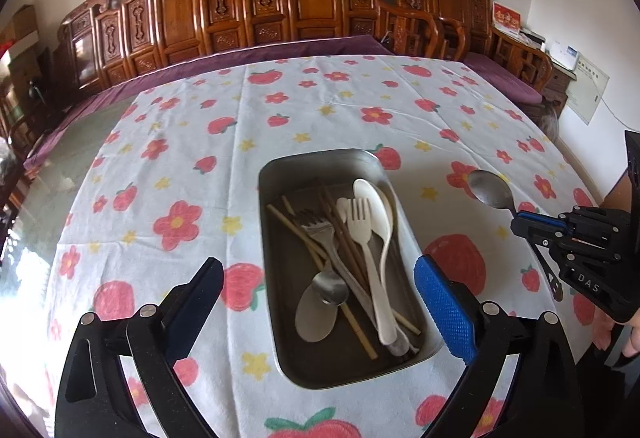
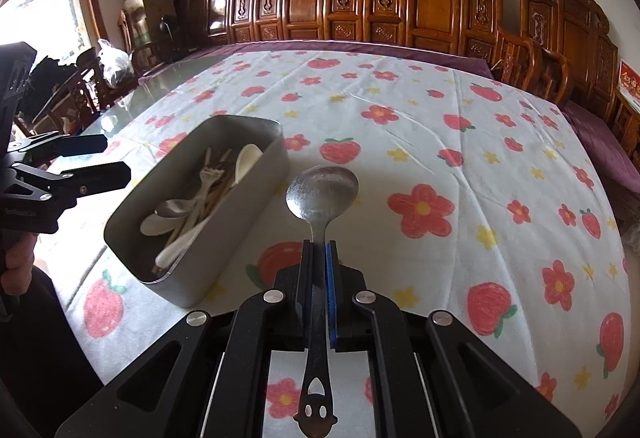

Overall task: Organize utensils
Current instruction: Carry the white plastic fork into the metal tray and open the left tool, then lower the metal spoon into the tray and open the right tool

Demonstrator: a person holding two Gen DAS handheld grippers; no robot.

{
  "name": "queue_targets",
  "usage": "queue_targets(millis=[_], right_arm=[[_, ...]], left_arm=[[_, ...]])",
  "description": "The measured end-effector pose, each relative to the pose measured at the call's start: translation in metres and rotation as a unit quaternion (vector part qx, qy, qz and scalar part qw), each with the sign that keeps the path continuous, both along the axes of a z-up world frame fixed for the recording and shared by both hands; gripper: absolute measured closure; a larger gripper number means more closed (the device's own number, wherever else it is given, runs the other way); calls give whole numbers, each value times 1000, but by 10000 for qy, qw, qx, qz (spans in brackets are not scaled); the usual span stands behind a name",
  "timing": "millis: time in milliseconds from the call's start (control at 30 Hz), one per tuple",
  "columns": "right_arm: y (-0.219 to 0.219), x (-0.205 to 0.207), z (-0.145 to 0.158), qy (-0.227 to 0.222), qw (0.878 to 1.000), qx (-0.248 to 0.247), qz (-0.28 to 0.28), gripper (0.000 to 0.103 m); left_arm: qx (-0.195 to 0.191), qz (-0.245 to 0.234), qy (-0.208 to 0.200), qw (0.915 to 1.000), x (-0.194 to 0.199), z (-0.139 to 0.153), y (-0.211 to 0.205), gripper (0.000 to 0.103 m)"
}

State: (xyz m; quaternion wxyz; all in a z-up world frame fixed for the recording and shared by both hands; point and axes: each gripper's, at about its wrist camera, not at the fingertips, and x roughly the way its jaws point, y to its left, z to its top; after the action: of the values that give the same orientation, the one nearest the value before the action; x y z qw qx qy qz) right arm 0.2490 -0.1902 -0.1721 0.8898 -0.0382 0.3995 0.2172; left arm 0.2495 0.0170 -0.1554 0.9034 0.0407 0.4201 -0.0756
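My right gripper (image 2: 319,244) clamped on metal spoon (image 2: 322,194) above floral tablecloth (image 2: 440,142), grey tray (image 2: 224,238) of cutlery just beside, my left gripper (image 1: 318,292) wide open, empty, spoon handle end partly hidden.

Black linkage grippers, silver screws, blue ribbed pads (image 1: 446,312), bare skin.

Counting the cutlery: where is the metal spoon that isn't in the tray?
The metal spoon is clamped by its handle in the right gripper, held above the flowered tablecloth just right of the grey tray.
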Motion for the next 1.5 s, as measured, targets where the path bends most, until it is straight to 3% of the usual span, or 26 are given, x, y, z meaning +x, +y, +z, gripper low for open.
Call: queue_targets(millis=[367, 867, 1100, 1500], right_arm=[[42, 3, 26, -103, 9995, 171, 254, 96], [120, 30, 50, -137, 9973, 217, 681, 96], [144, 51, 38, 119, 9977, 373, 561, 96], [156, 64, -16, 793, 9957, 402, 249, 96]], left_arm=[[11, 443, -309, 9985, -5, 11, 43, 10], [-80, 741, -342, 9966, -1, 5, 85, 10], [-100, 725, -285, 9969, -1, 0, 92, 10], [-41, 669, -129, 9977, 3, -13, 91, 10]])
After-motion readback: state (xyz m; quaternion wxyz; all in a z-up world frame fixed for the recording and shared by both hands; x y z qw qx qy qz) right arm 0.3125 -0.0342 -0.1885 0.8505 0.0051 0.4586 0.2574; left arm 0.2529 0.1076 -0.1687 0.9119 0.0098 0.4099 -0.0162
